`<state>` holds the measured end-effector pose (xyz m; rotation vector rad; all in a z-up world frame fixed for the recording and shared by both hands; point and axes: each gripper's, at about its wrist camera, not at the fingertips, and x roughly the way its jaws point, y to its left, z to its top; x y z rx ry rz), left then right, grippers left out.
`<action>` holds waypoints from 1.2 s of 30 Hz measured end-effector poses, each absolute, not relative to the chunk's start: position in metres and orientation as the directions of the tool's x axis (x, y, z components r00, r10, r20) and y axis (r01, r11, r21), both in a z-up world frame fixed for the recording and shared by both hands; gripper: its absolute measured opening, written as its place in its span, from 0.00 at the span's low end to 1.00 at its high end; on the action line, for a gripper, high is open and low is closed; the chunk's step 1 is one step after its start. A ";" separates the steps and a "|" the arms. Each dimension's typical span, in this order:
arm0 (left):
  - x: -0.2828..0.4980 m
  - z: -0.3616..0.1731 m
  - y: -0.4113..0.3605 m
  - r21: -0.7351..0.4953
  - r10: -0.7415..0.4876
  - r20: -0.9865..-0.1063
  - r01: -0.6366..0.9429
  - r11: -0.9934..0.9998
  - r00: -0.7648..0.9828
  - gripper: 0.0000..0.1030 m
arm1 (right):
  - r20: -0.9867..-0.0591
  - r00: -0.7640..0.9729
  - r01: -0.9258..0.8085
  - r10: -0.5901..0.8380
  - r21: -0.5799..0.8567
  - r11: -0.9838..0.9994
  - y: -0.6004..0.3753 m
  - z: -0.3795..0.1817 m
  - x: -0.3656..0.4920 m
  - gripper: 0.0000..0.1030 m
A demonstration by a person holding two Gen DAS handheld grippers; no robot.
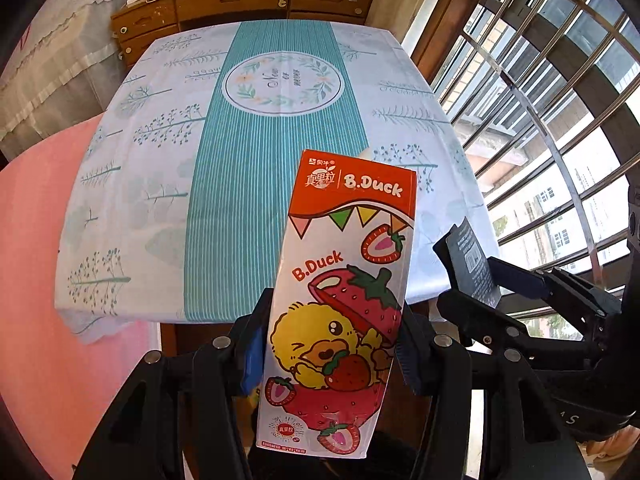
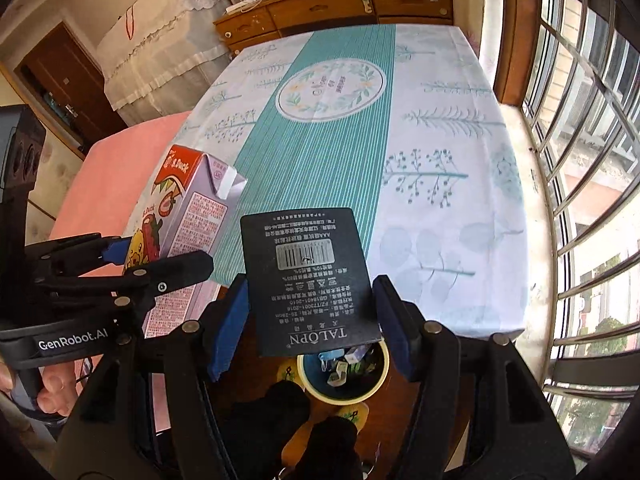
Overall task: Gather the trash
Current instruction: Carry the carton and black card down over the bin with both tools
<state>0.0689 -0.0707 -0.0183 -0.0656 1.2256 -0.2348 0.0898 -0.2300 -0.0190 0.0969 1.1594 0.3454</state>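
Above bin (image 2: 344, 376): left hand-held gripper (image 1: 332, 356) clamps drink carton (image 1: 344, 280); right hand-held gripper (image 2: 310, 320) clamps black card (image 2: 312, 280)

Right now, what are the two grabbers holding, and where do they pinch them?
The left gripper pinches the strawberry milk carton by its lower sides. The right gripper pinches the black TALOPN card by its lower side edges.

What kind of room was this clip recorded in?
Most likely a lived-in room of a home: a table under a leaf-print tablecloth, a wooden dresser with cluttered top behind it, and a barred window alongside.
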 end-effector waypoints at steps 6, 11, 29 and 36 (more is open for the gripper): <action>0.054 -0.068 -0.061 -0.186 -0.216 -0.942 0.137 0.973 0.255 0.52 | -0.908 0.295 -0.162 0.297 0.258 0.952 -0.226 -0.064 0.070 0.57; 0.033 -0.119 -0.055 -0.189 -0.214 -0.955 0.137 0.973 0.206 0.52 | -0.925 0.263 -0.082 0.274 0.261 0.962 -0.224 -0.115 0.051 0.57; -0.025 -0.361 -0.046 -0.290 -0.303 -0.950 0.149 0.945 0.078 0.53 | -0.928 0.233 0.274 0.289 0.348 0.896 -0.257 -0.371 -0.009 0.57; -0.024 -0.422 -0.045 -0.300 -0.315 -0.944 0.146 0.943 0.095 0.54 | -0.923 0.236 0.303 0.304 0.368 0.879 -0.263 -0.432 -0.013 0.58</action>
